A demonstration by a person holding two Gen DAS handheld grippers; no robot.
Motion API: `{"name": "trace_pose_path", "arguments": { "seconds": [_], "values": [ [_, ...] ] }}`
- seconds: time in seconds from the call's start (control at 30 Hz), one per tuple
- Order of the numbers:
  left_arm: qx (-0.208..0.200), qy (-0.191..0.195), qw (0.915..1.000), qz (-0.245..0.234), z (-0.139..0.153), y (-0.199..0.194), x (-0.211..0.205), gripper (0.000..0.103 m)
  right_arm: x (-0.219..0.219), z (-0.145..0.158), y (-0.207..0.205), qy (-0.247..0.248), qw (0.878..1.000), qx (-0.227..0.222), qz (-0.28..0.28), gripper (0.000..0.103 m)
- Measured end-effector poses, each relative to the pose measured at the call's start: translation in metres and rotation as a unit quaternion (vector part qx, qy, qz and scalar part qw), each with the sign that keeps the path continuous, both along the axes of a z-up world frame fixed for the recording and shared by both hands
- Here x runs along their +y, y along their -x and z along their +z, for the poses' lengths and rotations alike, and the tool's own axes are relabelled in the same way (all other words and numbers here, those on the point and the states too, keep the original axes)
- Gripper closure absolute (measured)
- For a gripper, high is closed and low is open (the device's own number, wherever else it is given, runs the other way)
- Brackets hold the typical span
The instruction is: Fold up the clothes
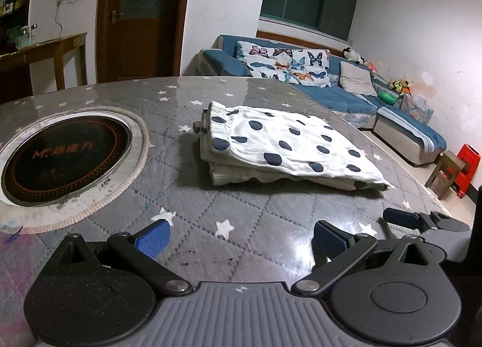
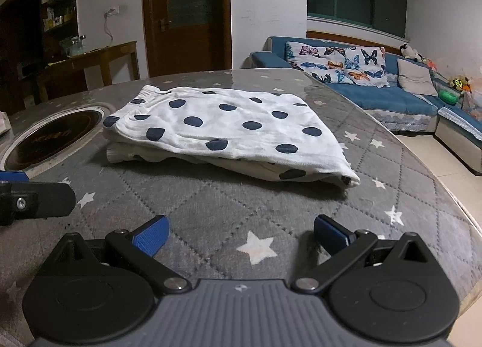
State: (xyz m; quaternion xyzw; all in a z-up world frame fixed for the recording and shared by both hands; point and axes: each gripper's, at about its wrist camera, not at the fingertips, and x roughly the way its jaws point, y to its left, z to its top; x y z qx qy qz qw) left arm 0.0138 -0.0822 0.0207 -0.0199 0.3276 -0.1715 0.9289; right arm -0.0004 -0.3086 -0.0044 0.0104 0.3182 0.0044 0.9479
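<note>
A white garment with dark blue dots (image 1: pixel 280 148) lies folded into a flat stack on the grey star-patterned table cover (image 1: pixel 235 205). In the right wrist view the same folded garment (image 2: pixel 229 133) fills the middle of the table, its elastic waistband at the far left. My left gripper (image 1: pixel 241 240) hovers open in front of it, nothing between its blue pads. My right gripper (image 2: pixel 239 237) is open too, a short way before the garment's near edge. The right gripper's finger (image 1: pixel 403 219) shows at the right of the left wrist view.
A round black induction hob (image 1: pixel 66 157) is set into the table to the left of the garment. The table's curved edge (image 2: pixel 461 205) runs along the right. Beyond stand a blue sofa (image 2: pixel 391 97) with a butterfly pillow, a wooden door (image 2: pixel 186 16) and a side table (image 2: pixel 99 61).
</note>
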Motion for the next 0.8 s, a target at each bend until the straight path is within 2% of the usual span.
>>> {"name": "trace_pose_path", "arguments": {
  "seconds": [0.8],
  "values": [
    [-0.02, -0.02, 0.9996, -0.004, 0.0, 0.019, -0.005, 0.0, -0.007, 0.002, 0.011, -0.018, 1.0, 0.002, -0.015, 0.0]
  ]
}}
